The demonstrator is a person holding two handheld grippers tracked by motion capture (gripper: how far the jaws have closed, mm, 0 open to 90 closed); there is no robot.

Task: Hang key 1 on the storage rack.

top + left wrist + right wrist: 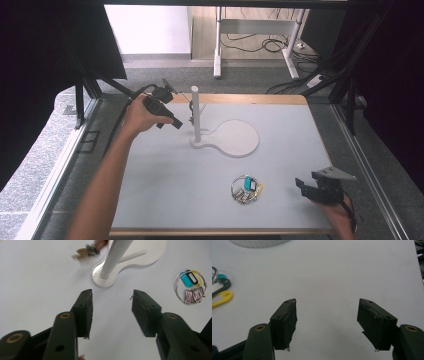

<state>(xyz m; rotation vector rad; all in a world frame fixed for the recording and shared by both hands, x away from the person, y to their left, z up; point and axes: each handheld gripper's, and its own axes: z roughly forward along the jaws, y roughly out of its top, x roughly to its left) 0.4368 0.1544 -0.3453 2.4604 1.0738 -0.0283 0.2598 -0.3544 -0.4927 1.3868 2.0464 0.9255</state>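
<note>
A silver wire key ring point(245, 188) carrying teal, black and yellow plastic tags, no writing legible, lies on the pale grey table point(165, 185) near the right gripper point(302, 186), whose jaws gape empty. The left gripper point(174, 123), jaws parted and empty, hovers beside a white post stand point(195, 114).

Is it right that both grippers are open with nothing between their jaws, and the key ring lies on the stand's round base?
Not quite. The key ring lies on the bare table, apart from the stand and nearer the right gripper, as the high view shows. Both the left gripper and the right are open and hold nothing.
</note>
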